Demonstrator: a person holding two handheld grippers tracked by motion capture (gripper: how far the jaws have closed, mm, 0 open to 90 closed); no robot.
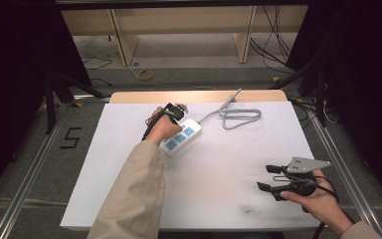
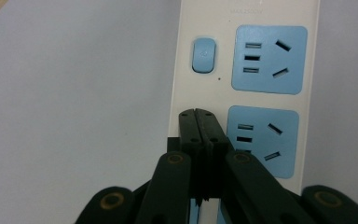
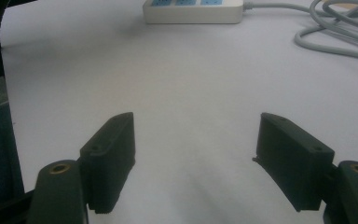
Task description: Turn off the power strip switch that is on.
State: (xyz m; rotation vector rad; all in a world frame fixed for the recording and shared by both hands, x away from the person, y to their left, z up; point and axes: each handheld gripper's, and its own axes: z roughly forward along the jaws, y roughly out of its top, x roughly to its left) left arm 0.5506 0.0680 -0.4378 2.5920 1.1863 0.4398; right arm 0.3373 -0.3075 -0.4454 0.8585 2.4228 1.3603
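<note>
- The left gripper (image 2: 198, 114) sits nearest the lens in the left gripper view — its jaws are pressed together with nothing between them, tips down on the white face of the power strip (image 2: 242, 60), apparently touching it.
- Just past the tips, at 12 o'clock, is the blue switch (image 2: 203, 55); 2 blue sockets lie at 1 and 3 o'clock of them.
- Risk, as I judge it: the closed tips look set to push that switch. They sit just short of it, so a push from here could land on bare plastic beside it.
- A sideways shove could slide the light strip across the table (image 1: 129, 199) — nothing pins it down.
- The grey cable (image 1: 238, 117) loops at the strip's far end, at 2 o'clock in the high view; a dragged strip could pull it.
- The right gripper (image 1: 271, 178) rests well apart, at 4 o'clock from the strip, jaws wide and empty — too far to steady anything.
</note>
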